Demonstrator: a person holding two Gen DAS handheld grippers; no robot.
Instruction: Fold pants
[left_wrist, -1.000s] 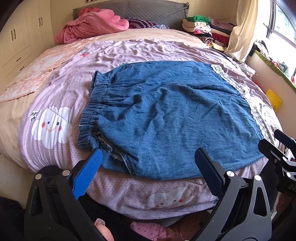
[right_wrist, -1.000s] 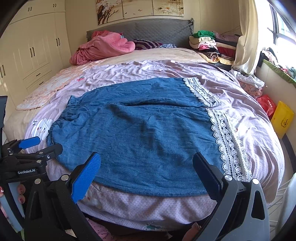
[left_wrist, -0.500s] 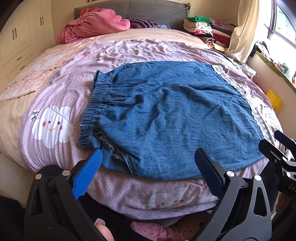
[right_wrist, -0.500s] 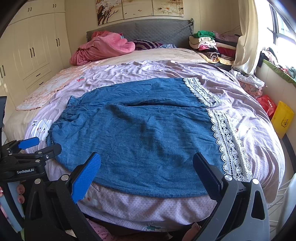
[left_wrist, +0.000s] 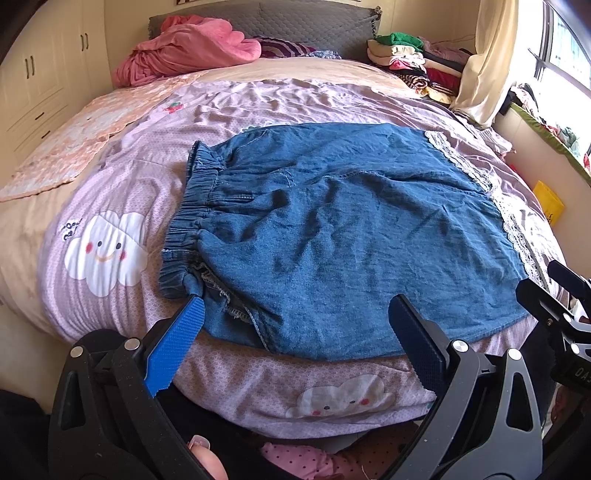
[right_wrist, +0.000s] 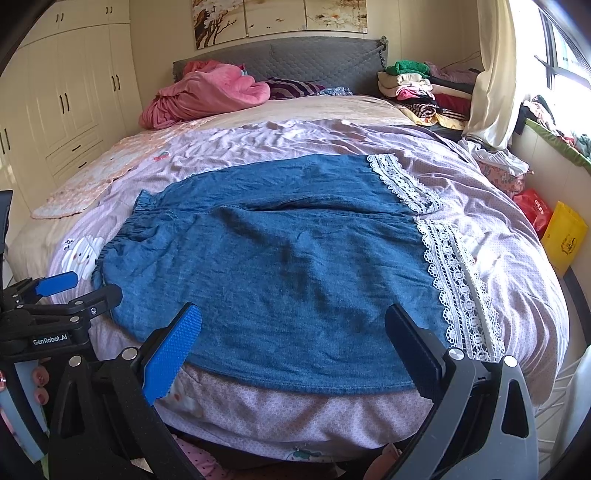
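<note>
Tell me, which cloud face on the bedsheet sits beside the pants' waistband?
The big white smiling cloud, left of the elastic waistband of the denim pants. The other cloud lies below them, on the bed's front edge.

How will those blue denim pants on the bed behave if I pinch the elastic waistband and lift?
The denim pants lie wrinkled and flat, so they will likely hang floppy, not stiff. The gathered waistband looks thick, probably easy to pinch. The lace hems will likely trail across the purple sheet and may snag.
</note>
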